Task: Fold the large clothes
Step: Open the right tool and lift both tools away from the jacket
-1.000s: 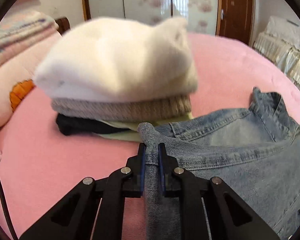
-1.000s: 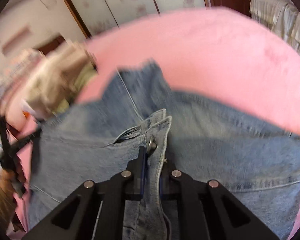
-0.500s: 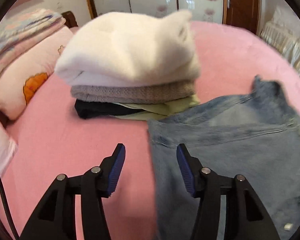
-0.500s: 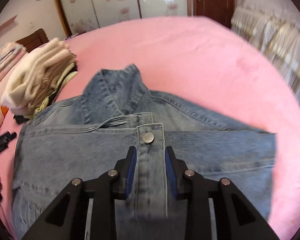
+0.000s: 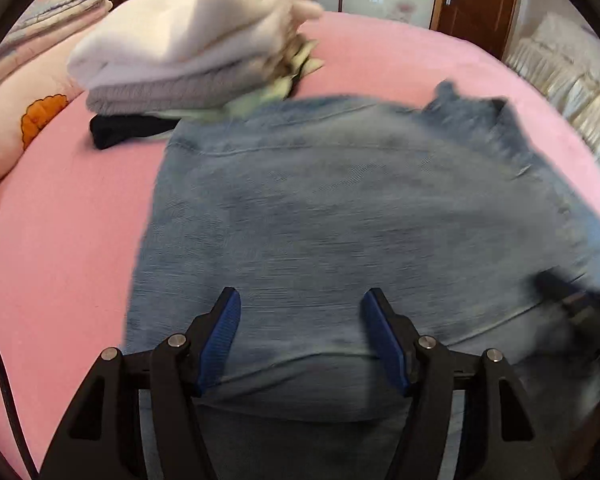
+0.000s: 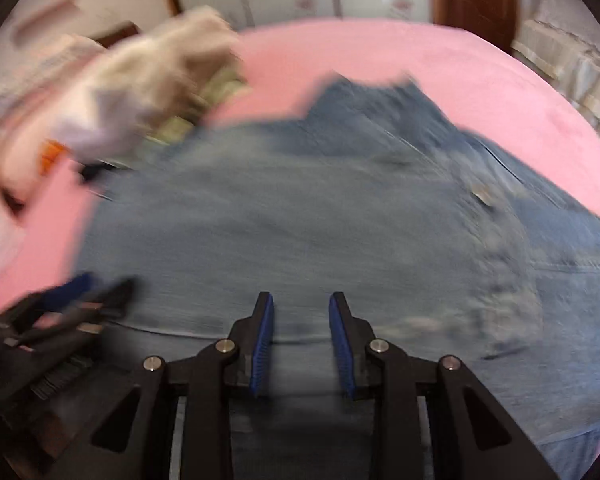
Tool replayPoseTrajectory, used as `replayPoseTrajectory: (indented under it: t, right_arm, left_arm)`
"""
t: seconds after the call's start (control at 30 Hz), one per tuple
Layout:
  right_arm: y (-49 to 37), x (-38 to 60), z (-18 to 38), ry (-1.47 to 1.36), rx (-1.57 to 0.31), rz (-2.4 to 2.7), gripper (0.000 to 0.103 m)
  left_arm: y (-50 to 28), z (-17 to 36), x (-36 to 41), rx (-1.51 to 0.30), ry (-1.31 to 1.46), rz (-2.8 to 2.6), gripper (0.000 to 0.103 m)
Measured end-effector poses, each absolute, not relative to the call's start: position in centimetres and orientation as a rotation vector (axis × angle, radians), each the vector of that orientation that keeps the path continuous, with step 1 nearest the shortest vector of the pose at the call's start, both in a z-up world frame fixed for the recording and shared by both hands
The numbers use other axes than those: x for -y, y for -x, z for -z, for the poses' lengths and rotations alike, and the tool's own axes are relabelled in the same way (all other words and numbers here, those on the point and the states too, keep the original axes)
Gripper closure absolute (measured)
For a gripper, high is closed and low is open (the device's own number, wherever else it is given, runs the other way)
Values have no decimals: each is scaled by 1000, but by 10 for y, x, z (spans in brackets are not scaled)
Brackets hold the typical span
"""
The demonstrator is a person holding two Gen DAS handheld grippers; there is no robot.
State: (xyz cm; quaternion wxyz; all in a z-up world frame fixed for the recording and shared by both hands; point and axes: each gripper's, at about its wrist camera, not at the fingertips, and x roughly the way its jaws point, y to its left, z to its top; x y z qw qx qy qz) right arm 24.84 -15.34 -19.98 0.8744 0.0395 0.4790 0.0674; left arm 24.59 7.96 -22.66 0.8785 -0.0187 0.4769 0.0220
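A blue denim jacket [image 5: 339, 200] lies folded flat on the pink bed [image 5: 60, 240], its collar at the far right. My left gripper [image 5: 301, 296] hovers over its near part, jaws opening wide, pads clear of the cloth. In the right wrist view the same jacket [image 6: 300, 208] fills the middle, blurred, with a metal button [image 6: 481, 196] at the right. My right gripper [image 6: 300, 298] stands over the near hem with its jaws closing; denim shows in the gap, but the pads do not press on it. Each gripper appears blurred in the other's view: right [image 5: 571, 296], left [image 6: 80, 300].
A stack of folded clothes [image 5: 188, 48] with a white fleece on top sits at the jacket's far left corner, also blurred in the right wrist view [image 6: 152, 80]. A pillow [image 5: 20, 120] lies at the left. A brown door [image 5: 471, 0] and wardrobe stand beyond the bed.
Both grippers let go of the denim edges they pinched and drew back toward the near hem. The jacket now lies flat, folded over. The left jaws have spread wide.
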Motion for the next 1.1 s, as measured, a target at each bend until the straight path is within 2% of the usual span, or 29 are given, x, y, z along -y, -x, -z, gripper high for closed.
replayPoseTrajectory:
  t: [0.07,0.1,0.13,0.2,0.23,0.27,0.3,0.47,0.6,0.7,1.0,1.1]
  right_arm:
    - [-245,187,202,-80,-995,-39,83]
    - [-242,213,203,-163,-995,-85,95]
    - [-239,231,204,-249,-1005,-127,98]
    - [-234,250,203,-343,-1015,-169,102]
    - [-231,251,199,-353,-1020,-165,101]
    - [-227,251,194,-325,-1031,-108,93]
    - [-223,247,188,-276,-1034,-45,90]
    - [-185,241,146,-325,-941,-103,88]
    - [-150,233,115,-327,-883,-124,69]
    - [-117,227,87,-318,-835,-134,61]
    - [-38,224,30,-276,-730,-128,59]
    - [-18,221,20,-265,-712,-129,58]
  left_arm:
    - [-240,228,-94,-956,7,-39,38]
    - [-240,228,-100,-956,-18,-73,30]
    - [-241,229,-109,-964,-34,-126,20]
    - [-240,227,-127,-987,19,-159,16]
    - [-240,226,-139,-1015,73,-166,16]
    - [-239,224,-147,-1035,111,-180,16]
    - [-237,222,-154,-1046,141,-191,16]
    - [-207,192,-159,-1033,198,-190,16]
    - [-177,154,-147,-995,178,-159,16]
    - [-152,123,-140,-958,166,-145,16]
    - [-70,37,-127,-841,127,-112,15]
    - [-44,16,-121,-815,127,-78,11]
